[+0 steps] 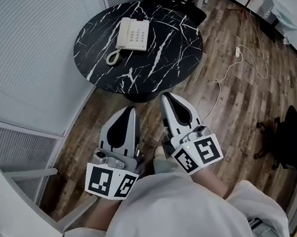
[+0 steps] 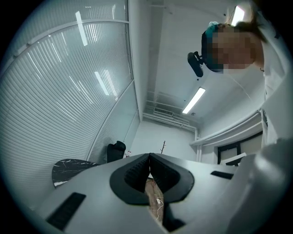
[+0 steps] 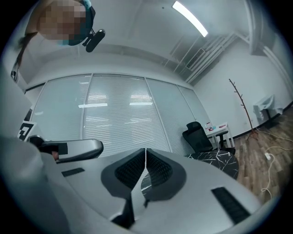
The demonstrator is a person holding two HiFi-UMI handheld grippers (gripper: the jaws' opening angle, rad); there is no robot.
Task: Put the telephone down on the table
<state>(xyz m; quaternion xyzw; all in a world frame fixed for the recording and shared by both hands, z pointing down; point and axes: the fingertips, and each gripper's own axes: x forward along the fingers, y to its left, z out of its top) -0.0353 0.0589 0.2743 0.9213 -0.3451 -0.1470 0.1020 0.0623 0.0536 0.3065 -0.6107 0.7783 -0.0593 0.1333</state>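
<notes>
A cream telephone [image 1: 133, 34] with its coiled cord [image 1: 112, 57] lies on the round black marble table [image 1: 171, 45] at the top of the head view. Both grippers hang close to the person's body, well short of the table. My left gripper [image 1: 130, 110] is shut with nothing between its jaws. My right gripper [image 1: 166, 96] is shut and empty too, beside the left one. In the left gripper view the left gripper [image 2: 149, 156] points past the table's edge [image 2: 68, 168]. The right gripper [image 3: 145, 150] in its own view points toward the table [image 3: 219, 161].
A white chair [image 1: 19, 217] stands at the lower left. A black office chair [image 1: 290, 143] is at the right, and a white cable [image 1: 240, 68] trails over the wooden floor. Frosted glass walls run along the left. Another black chair [image 3: 197, 135] stands behind the table.
</notes>
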